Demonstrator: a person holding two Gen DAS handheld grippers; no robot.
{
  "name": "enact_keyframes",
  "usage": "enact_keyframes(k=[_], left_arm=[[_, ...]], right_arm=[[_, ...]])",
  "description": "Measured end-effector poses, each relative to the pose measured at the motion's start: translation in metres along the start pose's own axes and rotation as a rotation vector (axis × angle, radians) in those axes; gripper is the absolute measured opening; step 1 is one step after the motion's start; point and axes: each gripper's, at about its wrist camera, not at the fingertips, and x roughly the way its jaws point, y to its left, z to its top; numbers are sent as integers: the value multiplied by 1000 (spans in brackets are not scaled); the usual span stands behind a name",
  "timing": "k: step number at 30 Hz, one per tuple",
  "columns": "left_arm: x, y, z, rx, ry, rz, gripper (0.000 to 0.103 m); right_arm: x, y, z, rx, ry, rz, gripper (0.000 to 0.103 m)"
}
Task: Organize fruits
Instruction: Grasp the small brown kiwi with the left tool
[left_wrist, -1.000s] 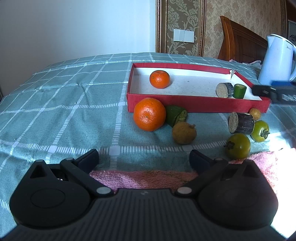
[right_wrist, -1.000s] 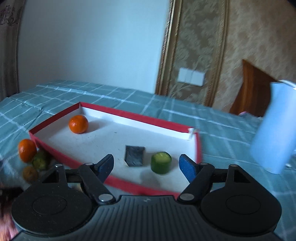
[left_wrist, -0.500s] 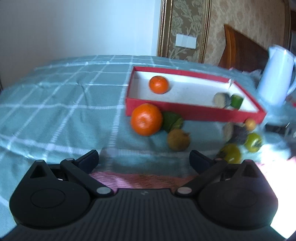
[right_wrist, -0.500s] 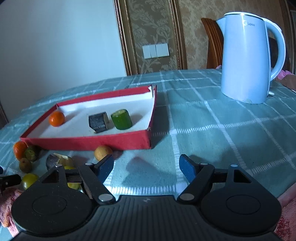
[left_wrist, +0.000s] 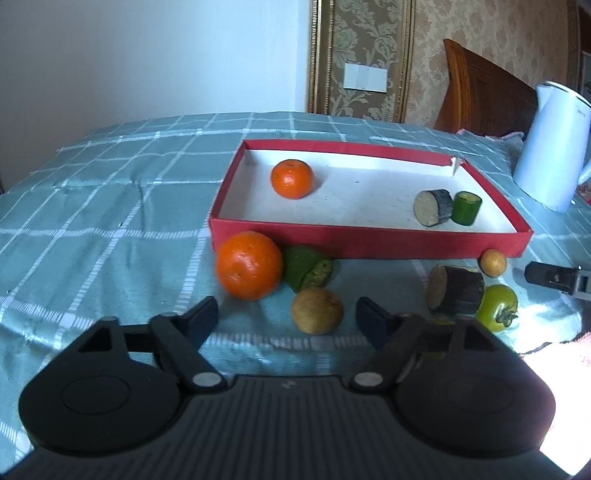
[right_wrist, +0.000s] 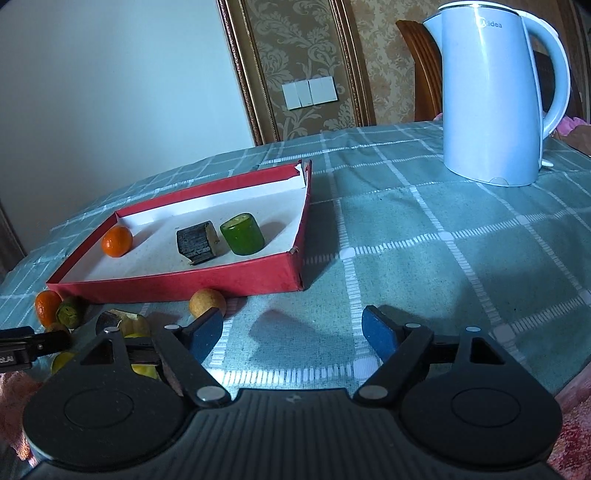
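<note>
this is a home, prob. a dining or living room. walls w/ beige damask wallpaper (right_wrist: 306, 44) and a gilt carved frame (right_wrist: 242, 74) beside a plain white wall, plus a triple light switch (right_wrist: 309, 93) set in the wallpaper. a table under a teal checked cloth (right_wrist: 424, 229), w/ a dark wooden chair back (left_wrist: 480, 92) just behind it. a white electric kettle (right_wrist: 495, 96) stands on the cloth, "midea" brand on it, typical household item. pink towel (left_wrist: 583, 339) at the near table edge. loose fruit on the cloth and a red cardboard box lid (left_wrist: 369, 242) used as a tray: domestic, improvised, not lab or shop gear.
</note>
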Motion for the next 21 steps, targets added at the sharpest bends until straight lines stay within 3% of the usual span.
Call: enact_keyframes(k=[2,7,13,21], left_arm=[[2,-5,-1,19,10,5,52],[2,-12,0,18,12,-24,27],[3,-17,-2,34,-5,-3,27],[-7,-12,3,33,-19,-33,27]], right_arm=[[0,1,0,-2,1,0,84],[0,1,0,-3,2,3,85],[1,2,0,-2,2,4,86],[1,1,0,-2,2,3,86]])
